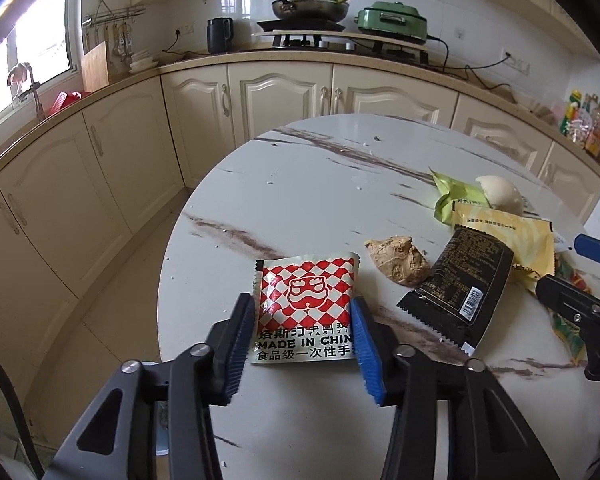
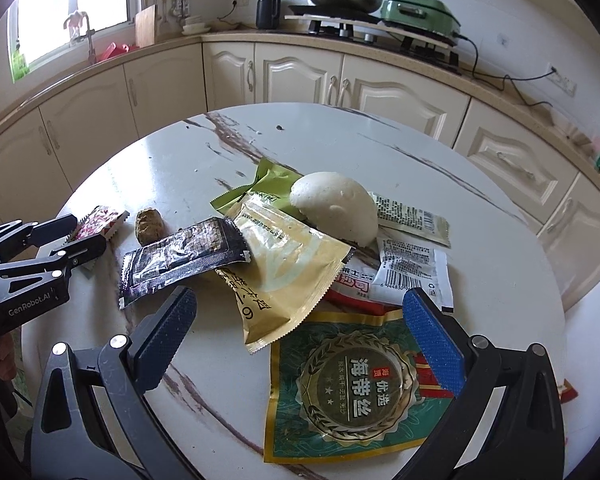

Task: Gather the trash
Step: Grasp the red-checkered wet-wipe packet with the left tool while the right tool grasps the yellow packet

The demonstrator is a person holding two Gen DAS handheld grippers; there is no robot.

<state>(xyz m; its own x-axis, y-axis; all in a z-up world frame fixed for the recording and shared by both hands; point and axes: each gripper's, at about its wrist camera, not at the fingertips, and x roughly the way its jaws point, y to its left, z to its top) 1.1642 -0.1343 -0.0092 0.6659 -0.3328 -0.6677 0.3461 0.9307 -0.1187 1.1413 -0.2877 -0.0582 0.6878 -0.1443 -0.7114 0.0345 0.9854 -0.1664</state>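
glossy foil wrappers [image 2: 292,264], smooth marble-look table [image 2: 148,168]

far half of table [image 2: 172,152] bare; wrappers [image 2: 284,256] crowd the near side

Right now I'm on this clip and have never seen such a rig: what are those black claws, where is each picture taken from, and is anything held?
No robot here: a person carries a two-finger claw in each hand, each with a camera looking along its fingers. One picture is from the left gripper, whose blue pads touch both sides of the red-checked packet on the marbled round table. The other is from the right gripper, open above the green seaweed packet, holding nothing. Also lying there: a black wrapper, a gold wrapper, a white bun and a brown lump.
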